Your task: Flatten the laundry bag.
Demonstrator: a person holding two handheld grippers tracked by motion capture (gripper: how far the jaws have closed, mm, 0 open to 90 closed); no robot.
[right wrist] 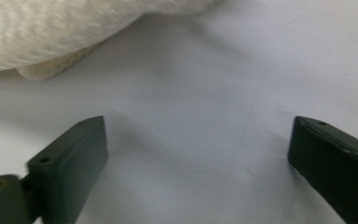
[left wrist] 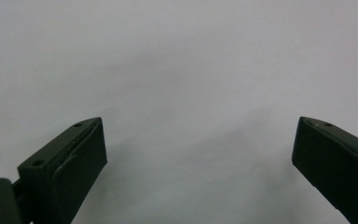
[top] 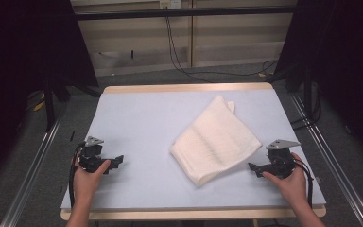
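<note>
High view: folded white towel [top: 215, 140] lies mid-right on table [top: 137, 118] — untouched. Left hand-held gripper [top: 118, 161] and right hand-held gripper [top: 252, 166] both gape empty; handling looks not yet begun.
</note>
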